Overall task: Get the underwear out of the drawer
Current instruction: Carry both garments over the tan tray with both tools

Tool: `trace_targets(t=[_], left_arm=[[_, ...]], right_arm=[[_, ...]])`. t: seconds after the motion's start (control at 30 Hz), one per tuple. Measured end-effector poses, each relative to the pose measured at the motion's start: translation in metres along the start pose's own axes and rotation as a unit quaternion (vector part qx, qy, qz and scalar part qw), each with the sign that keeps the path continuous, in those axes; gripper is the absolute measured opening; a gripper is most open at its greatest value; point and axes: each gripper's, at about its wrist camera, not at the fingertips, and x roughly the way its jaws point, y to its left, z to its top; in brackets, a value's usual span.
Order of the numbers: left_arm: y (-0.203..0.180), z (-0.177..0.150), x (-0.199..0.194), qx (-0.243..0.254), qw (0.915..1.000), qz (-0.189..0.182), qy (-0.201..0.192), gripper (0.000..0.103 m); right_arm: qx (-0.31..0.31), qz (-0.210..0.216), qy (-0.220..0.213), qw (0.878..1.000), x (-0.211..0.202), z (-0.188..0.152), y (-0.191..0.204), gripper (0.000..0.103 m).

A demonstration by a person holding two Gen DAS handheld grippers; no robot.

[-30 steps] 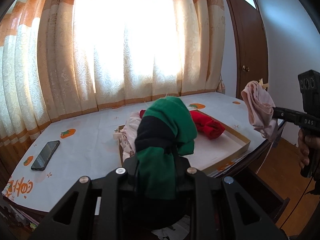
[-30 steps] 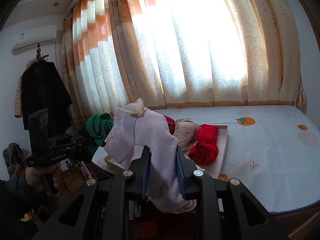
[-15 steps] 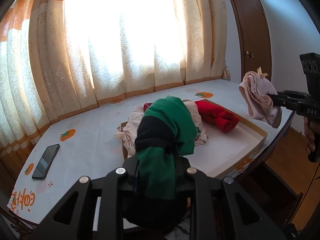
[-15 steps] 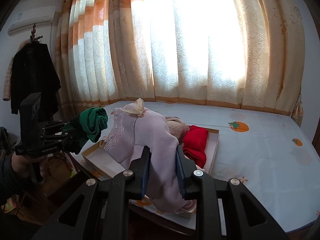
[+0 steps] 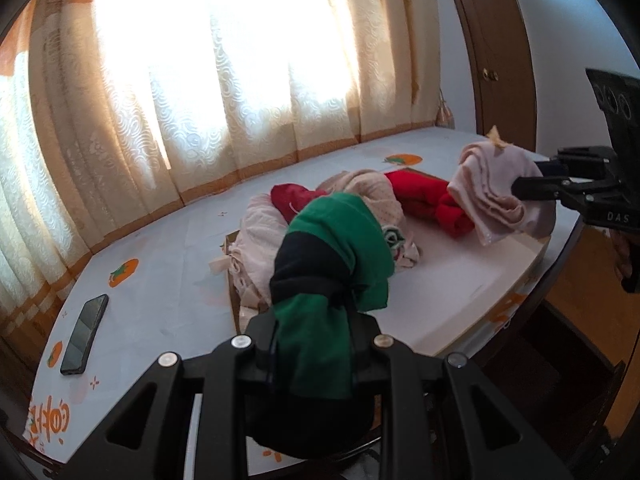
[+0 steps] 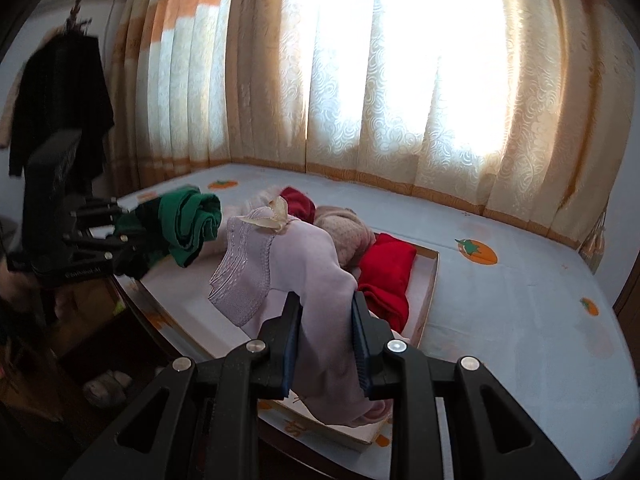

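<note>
Up front in the left wrist view: left gripper (image 5: 314, 334) clenched on green-and-black underwear (image 5: 334, 264), cloth bulging above the fingers, long axis running from 6 toward 12 o'clock, leaning slightly right. At 3 o'clock, right gripper (image 5: 524, 186) pinching pink underwear (image 5: 490, 196), bundle hanging off the tips toward 9 o'clock, above the tray's near right part. Behind both, shallow cardboard tray (image 5: 472, 304) on a pale tablecloth (image 5: 168, 280) with orange fruit prints, holding a beige garment (image 5: 368, 190), a pale pink piece (image 5: 256, 240) and red cloth (image 5: 424, 200) in a heap. Phone (image 5: 84, 334) flat at 8 o'clock, well apart from the tray. Sunlit curtains (image 5: 224, 92) across the back; wooden door (image 5: 496, 56) at 2 o'clock.

Next, the right wrist view: right gripper (image 6: 326, 322) closed tight on the pink underwear (image 6: 288, 276), lace band and small bow pointing toward 10 o'clock, tail drooping below the fingers toward 6. Left gripper (image 6: 138, 236) at 9 o'clock, gripping the green-and-black underwear (image 6: 186, 224), roll pointing toward 3 o'clock, just above the tray's left end. Red cloth (image 6: 386, 276) and beige garment (image 6: 344, 234) lying in the tray (image 6: 430, 280) beyond the pink piece, partly hidden by it. Dark coat (image 6: 64, 96) hanging at 10 o'clock beside the curtains (image 6: 400, 80).
</note>
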Motion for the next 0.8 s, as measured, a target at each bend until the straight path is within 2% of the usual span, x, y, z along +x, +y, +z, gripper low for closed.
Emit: trace_targets(t=[0.63, 0.8], left_arm=[[-0.019, -0.004, 0.035, 0.063, 0.9958, -0.025, 0.061, 0.023], [-0.026, -0.010, 0.039, 0.090, 0.9925, -0.034, 0.075, 0.023]], right_arm=[[-0.071, -0.007, 0.074, 0.995, 0.048, -0.012, 0.024, 0.026], [-0.074, -0.005, 0.078, 0.994, 0.051, -0.014, 0.028, 0.026]])
